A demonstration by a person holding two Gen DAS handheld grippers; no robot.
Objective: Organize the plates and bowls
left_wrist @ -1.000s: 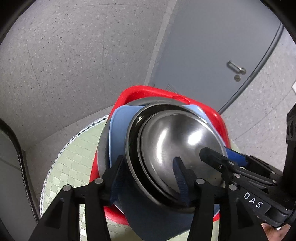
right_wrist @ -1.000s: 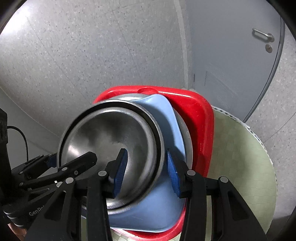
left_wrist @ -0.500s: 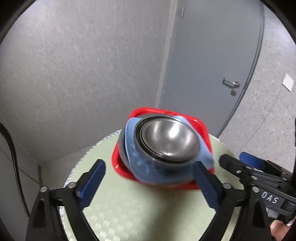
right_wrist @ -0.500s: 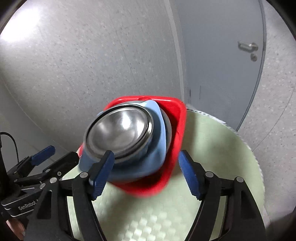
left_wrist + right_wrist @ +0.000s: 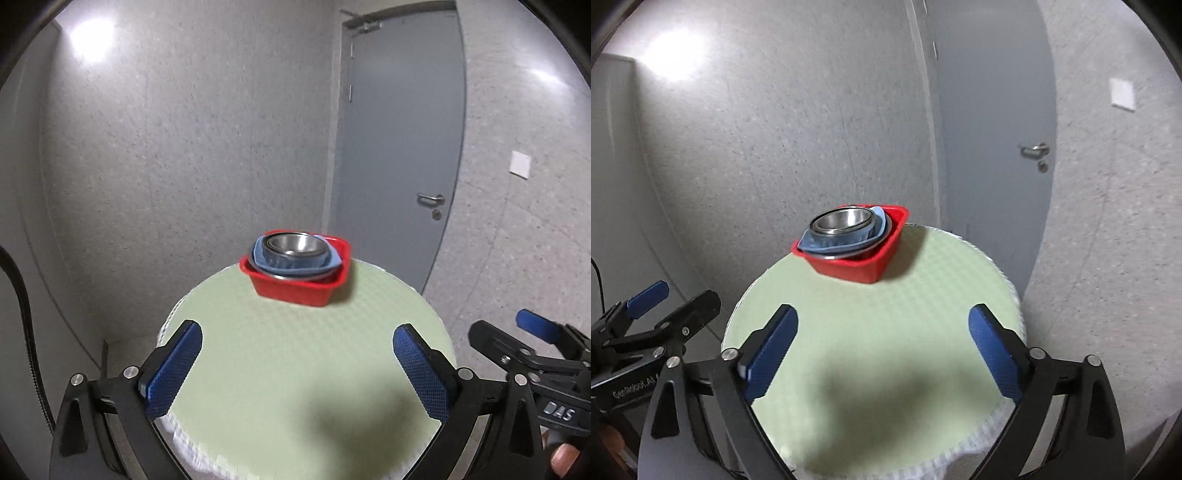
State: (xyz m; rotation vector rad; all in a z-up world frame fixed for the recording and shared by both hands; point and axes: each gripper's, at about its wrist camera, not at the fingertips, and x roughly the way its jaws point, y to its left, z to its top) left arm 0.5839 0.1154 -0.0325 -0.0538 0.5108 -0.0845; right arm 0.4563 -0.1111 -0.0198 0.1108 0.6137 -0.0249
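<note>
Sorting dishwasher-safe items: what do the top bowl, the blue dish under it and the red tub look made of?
Top bowl: likely stainless steel, shiny with mirror-like glints. Blue dish: probably plastic or silicone, matte, wavy rim. Red tub: seemingly moulded plastic, smooth, slightly glossy.

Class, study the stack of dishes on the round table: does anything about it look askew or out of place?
Yes. In the red square tub the blue plate sits tilted, one corner poking past the rim, so the steel bowl on top leans. The tub also stands near the table's far edge.
</note>
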